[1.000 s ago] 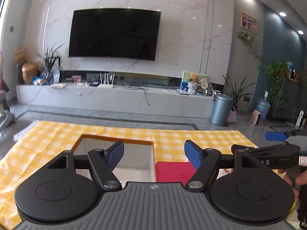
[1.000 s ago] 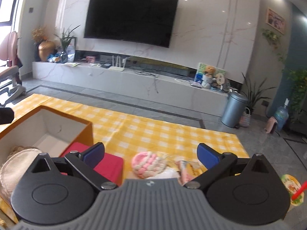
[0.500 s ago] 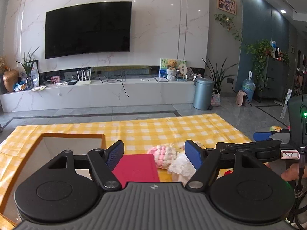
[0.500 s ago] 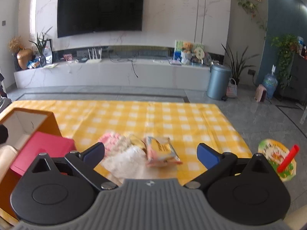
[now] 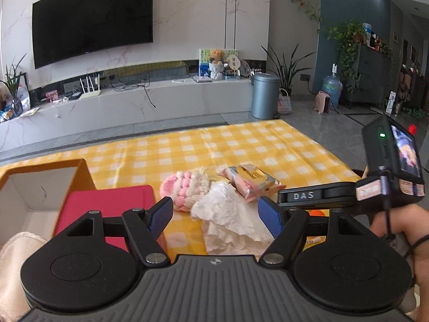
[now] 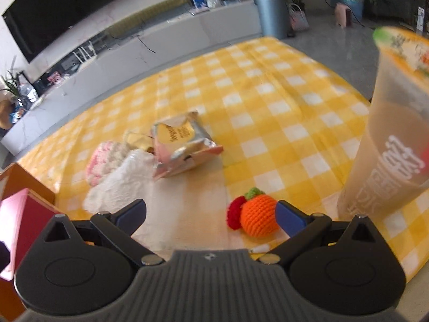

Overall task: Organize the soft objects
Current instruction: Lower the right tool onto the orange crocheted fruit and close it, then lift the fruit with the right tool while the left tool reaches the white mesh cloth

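1. Left tool (image 5: 215, 216): released, jaws spread wide, nothing between the pads. It tilts down toward the worktop (image 5: 268, 145), which is covered in a yellow check cloth.
2. Directly ahead of the left tool, between its 2 fingers in the view: a crumpled white tissue (image 5: 228, 212). Just beyond it, touching it, lies a pink-and-white knitted piece (image 5: 185, 187), and to the right of that a pink-and-yellow snack packet (image 5: 250, 181).
3. To the left of the left tool: an open orange box (image 5: 40, 185) with a white interior, and a red flat item (image 5: 107, 206) leaning at its near right side. A pale pink satin item (image 5: 13, 255) sits at the tool's lower left edge; what it is cannot be told.
4. Right tool (image 6: 210, 216): released, jaws wide, gripping nothing; seen also from the left view (image 5: 316, 196), held by a hand (image 5: 402, 230).
5. Just inside the right tool's right finger: an orange crocheted fruit (image 6: 258, 218) with a green top, touching a red crocheted piece (image 6: 236, 212) on its left. Neither touches the pads.
6. To the right of the right tool: a tall translucent drink cup (image 6: 388, 145), upright.
7. Right view is motion-blurred; packet print unreadable.
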The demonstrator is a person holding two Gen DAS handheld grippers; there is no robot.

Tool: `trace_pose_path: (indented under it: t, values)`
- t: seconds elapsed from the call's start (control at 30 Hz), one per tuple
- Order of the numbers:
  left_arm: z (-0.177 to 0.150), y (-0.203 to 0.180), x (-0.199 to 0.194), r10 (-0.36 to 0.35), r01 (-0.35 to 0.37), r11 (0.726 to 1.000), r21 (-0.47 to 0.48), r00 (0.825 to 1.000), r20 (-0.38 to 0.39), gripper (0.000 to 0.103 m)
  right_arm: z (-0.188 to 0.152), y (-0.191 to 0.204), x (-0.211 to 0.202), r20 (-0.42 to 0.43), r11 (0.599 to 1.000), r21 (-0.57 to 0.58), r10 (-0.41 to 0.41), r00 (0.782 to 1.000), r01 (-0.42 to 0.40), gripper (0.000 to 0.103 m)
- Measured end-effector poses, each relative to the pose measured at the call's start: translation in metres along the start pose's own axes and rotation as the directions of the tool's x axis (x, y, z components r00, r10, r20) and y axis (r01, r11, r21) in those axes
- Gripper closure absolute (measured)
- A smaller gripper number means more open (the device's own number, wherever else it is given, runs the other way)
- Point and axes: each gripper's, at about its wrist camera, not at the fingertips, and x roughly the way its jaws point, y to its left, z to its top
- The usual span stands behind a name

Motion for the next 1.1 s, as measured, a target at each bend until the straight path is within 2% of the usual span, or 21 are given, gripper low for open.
trace_pose_path:
  t: [0.13,0.2,0.27,0.33,0.4,0.5,0.57,0.63,0.67,0.7,0.73,0.83,0.97,1.1]
  values:
    - [-0.006,-0.012,0.014,0.003,-0.002,1.0,0.027,1.0,-0.029,0.018,0.001,-0.013,0.025,-0.061,0.997,0.01,-0.079,0.995,0.08,0.003]
    - [-0.009,-0.018,0.015,-0.002,0.003,0.999,0.048,1.0,-0.019,0.018,0.001,-0.021,0.031,-0.083,0.995,0.032,-0.087,0.993,0.09,0.003]
    - [-0.01,-0.019,0.018,-0.025,0.026,0.999,0.026,0.999,-0.031,0.018,0.0,-0.026,0.036,-0.092,0.995,0.041,-0.087,0.992,0.091,0.004]
    - [-0.01,-0.019,0.023,-0.057,0.056,0.998,-0.005,0.997,-0.056,0.018,0.0,-0.027,0.042,-0.114,0.994,0.021,-0.105,0.988,0.108,0.008]
    - [-0.013,-0.02,0.027,-0.073,0.072,0.997,-0.016,0.994,-0.076,0.018,0.0,-0.025,0.044,-0.116,0.994,-0.011,-0.111,0.987,0.111,0.008]
    - [-0.018,-0.023,0.027,-0.068,0.069,0.998,0.014,0.994,-0.082,0.018,-0.001,-0.022,0.045,-0.114,0.993,-0.039,-0.117,0.987,0.113,0.008]
    - [-0.019,-0.026,0.025,-0.059,0.062,0.998,0.031,0.995,-0.085,0.018,-0.001,-0.019,0.046,-0.113,0.989,-0.067,-0.14,0.984,0.133,0.014]
    - [-0.019,-0.026,0.023,-0.06,0.063,0.998,0.029,0.994,-0.09,0.018,-0.001,-0.016,0.044,-0.099,0.98,-0.106,-0.177,0.979,0.167,0.033]
    - [-0.019,-0.026,0.022,-0.062,0.064,0.998,0.026,0.994,-0.092,0.018,-0.001,-0.016,0.043,-0.092,0.977,-0.115,-0.19,0.978,0.179,0.037]
    - [-0.019,-0.025,0.022,-0.062,0.065,0.997,0.027,0.994,-0.092,0.018,0.0,-0.018,0.042,-0.089,0.977,-0.111,-0.191,0.978,0.181,0.045]
    - [-0.018,-0.025,0.022,-0.061,0.064,0.997,0.031,0.994,-0.09,0.018,0.0,-0.019,0.04,-0.088,0.979,-0.101,-0.189,0.978,0.18,0.048]
    - [-0.019,-0.025,0.023,-0.043,0.047,0.998,0.037,0.995,-0.091,0.018,0.0,-0.021,0.037,-0.094,0.987,-0.082,-0.143,0.985,0.135,0.048]
    - [-0.023,-0.024,0.028,-0.04,0.044,0.998,0.033,0.993,-0.113,0.018,0.0,-0.019,0.036,-0.091,0.988,-0.097,-0.13,0.987,0.122,0.048]
    - [-0.028,-0.032,0.038,-0.036,0.043,0.997,0.061,0.993,-0.115,0.018,0.005,-0.026,0.016,-0.03,0.998,-0.031,-0.059,0.998,0.058,0.048]
